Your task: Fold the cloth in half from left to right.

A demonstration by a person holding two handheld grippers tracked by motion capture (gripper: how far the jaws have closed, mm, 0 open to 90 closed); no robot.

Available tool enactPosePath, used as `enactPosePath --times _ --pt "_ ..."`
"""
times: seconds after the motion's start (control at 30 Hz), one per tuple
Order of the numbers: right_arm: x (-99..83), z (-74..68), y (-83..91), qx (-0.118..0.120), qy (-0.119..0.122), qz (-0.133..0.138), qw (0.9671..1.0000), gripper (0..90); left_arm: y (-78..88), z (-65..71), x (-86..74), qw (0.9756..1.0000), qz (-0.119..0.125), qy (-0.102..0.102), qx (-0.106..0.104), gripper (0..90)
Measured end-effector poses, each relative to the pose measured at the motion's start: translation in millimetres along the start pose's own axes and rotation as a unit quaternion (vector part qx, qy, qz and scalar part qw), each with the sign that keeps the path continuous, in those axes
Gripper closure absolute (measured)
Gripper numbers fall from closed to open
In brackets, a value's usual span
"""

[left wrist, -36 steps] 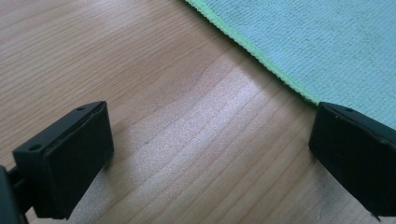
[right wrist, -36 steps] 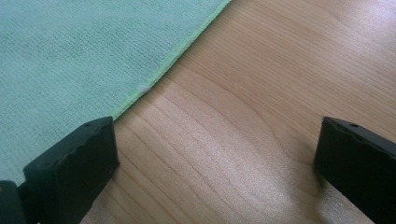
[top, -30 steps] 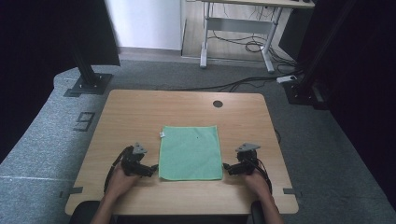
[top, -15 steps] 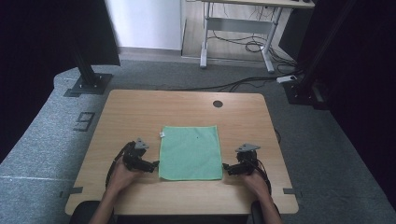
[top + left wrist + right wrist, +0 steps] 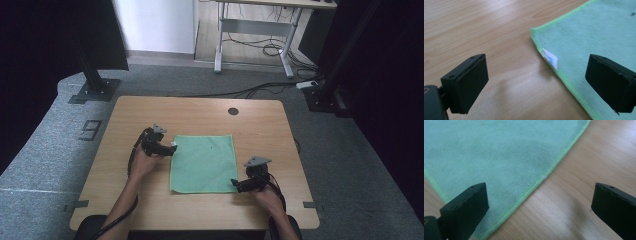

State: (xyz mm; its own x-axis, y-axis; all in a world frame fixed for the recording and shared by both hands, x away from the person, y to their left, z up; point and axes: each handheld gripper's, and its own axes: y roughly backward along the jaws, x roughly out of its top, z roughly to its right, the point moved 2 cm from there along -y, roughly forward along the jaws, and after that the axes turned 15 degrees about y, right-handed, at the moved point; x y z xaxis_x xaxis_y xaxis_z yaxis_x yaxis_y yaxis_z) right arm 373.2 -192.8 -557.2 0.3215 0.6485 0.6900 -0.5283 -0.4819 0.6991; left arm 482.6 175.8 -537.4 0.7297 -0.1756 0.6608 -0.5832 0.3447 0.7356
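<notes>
In the left gripper view the jaws stand wide apart with nothing between them but bare wood and the cloth's [image 5: 599, 42] corner region. One jaw sits at the lower left of the frame over the surface [image 5: 486, 30], the other at the lower right over the cloth. The cloth's lime-edged hem runs diagonally from the upper middle down to the lower right, and a small white label [image 5: 550, 58] lies on it just inside the hem, between the jaws but farther off than their tips. A soft shadow falls on the wood at lower centre.

In the right gripper view the jaws are also wide apart and hold nothing. The lower-left jaw is over the cloth [image 5: 499, 152], the lower-right jaw over bare wood [image 5: 599, 157]. The hem crosses the frame from upper right to lower left, passing between the jaws.

In the high view the green cloth [image 5: 202, 162] lies flat and spread near the middle of the surface [image 5: 200, 112], towards the lower part of it. The left gripper [image 5: 167, 149] is at the cloth's upper-left corner, the right gripper [image 5: 239, 184] at its lower-right corner, each held by a hand [image 5: 142, 162] coming in from the bottom edge. Nothing lies between either gripper and the cloth. A dark round hole [image 5: 233, 111] sits in the surface above the cloth, well apart from it. Beyond the surface, grey carpet [image 5: 60, 150] bears a "9" mark at the left, a black stand base [image 5: 95, 90] is at upper left, and a desk frame [image 5: 255, 30] with cables [image 5: 265, 90] is at the top.
</notes>
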Motion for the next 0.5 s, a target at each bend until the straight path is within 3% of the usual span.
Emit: enactPosePath --times 0.2,0.5 --pt "-4.3 -1.5 -4.8 -0.003 0.013 -0.031 0.9994 0.7 -4.8 -2.9 6.2 0.9999 0.006 0.012 0.003 4.4" --pt "-14.0 15.4 -0.1 -0.014 -0.016 -0.042 0.9989 0.8 -15.6 -1.1 16.6 0.9999 0.005 0.006 0.012 4.5"
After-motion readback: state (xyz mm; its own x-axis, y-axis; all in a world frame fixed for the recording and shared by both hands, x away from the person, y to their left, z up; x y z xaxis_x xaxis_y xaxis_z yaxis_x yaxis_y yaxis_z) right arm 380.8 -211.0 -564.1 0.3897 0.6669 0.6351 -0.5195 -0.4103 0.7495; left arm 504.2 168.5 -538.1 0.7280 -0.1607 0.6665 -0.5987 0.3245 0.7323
